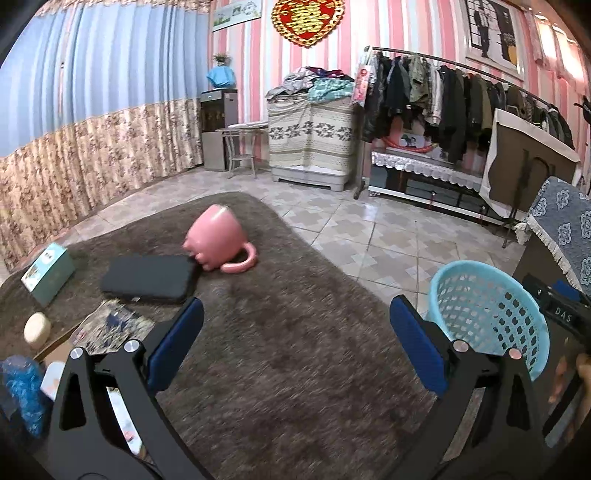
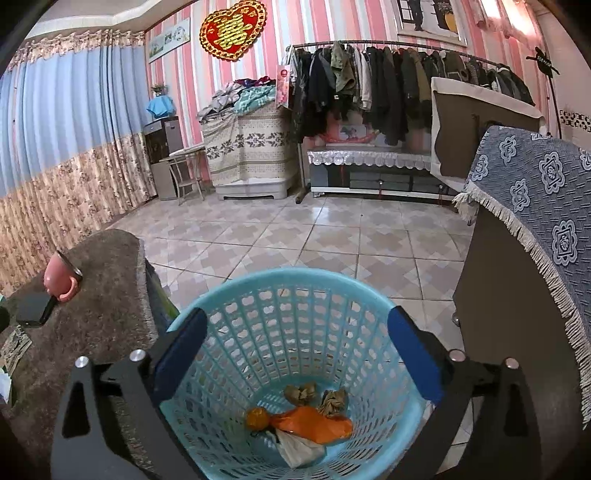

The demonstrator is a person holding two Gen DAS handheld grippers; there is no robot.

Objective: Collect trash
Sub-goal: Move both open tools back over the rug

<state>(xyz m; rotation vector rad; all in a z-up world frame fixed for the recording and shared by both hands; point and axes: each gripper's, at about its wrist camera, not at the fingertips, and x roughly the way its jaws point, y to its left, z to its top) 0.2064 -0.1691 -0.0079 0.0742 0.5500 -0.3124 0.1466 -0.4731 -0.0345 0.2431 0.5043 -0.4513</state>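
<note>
While its jaws stand wide apart and hold nothing, the right gripper point(image 2: 295, 350) hangs over the blue basket point(image 2: 295, 284), where an orange bag point(image 2: 314, 424) and crumpled wrappers point(image 2: 300, 394) lie. The left gripper point(image 1: 295, 339), equally wide and empty, hovers above the brown rug point(image 1: 280, 332); beyond lie a black case point(image 1: 147, 278) and a tipped pink mug point(image 1: 216, 238).

The wall point(image 2: 258, 66) has pink and white stripes, and a big red and gold heart point(image 2: 233, 28) hangs high on it. Long blue curtains point(image 1: 92, 74) with flowers at the bottom cover the left side. The floor point(image 2: 295, 236) has shiny tiles, and far across it stand a rack of dark coats point(image 2: 388, 81) and a cabinet with a patterned cloth point(image 2: 251, 147) on top.
</note>
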